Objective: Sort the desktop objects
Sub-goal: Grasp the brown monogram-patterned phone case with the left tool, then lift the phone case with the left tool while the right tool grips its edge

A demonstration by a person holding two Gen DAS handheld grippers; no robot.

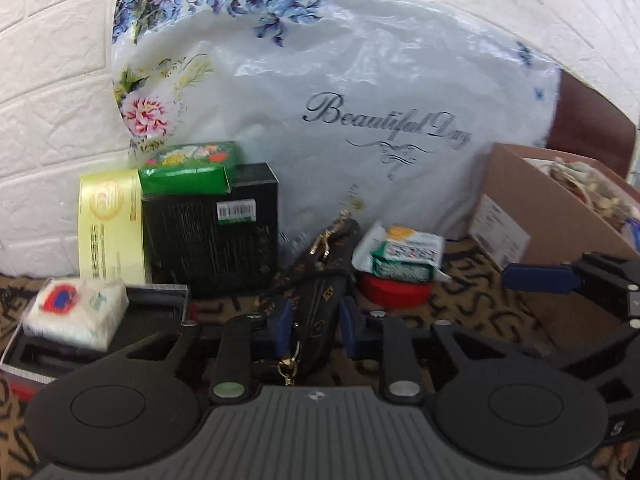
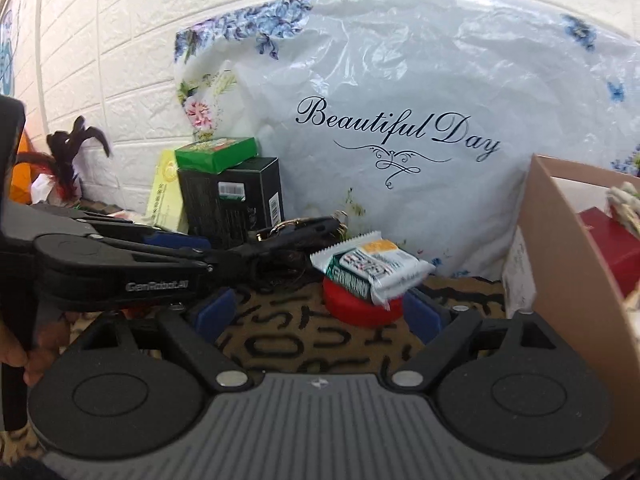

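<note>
The pouch (image 1: pixel 320 304), dark brown with a tan monogram print and gold clasps, lay on the cloth (image 1: pixel 472 312) between the blue pads of the left gripper (image 1: pixel 312 324), which had closed on it; both pads pressed its sides. In the right wrist view the pouch (image 2: pixel 296 236) showed as a dark shape past that gripper's tip. Just right of it sat a red tin (image 1: pixel 394 290) with a white and green packet (image 1: pixel 400 254) lying on top; the packet's print was too blurred to read. The right gripper (image 2: pixel 318 314) stood wide open with nothing held, its pads on either side of the tin and touching neither it nor the packet.

Left of the pouch stood a black box (image 1: pixel 212 232) with a barcode sticker, a green packet (image 1: pixel 192 168) on top of it and a yellow box (image 1: pixel 110 224) beside it; the yellow box's characters could not be read. A tissue pack (image 1: pixel 76 312) with a red and blue mark rested on a black tray (image 1: pixel 156 300). To the right was an open carton (image 1: pixel 532 216) bearing a white label.

Behind everything leaned a white flowered bag (image 1: pixel 360 92) printed "Beautiful Day". The side of the left gripper read "GenRobot.AI". The cloth was tan with bold black lettering, and the wall (image 1: pixel 52 92) was white embossed brick.
</note>
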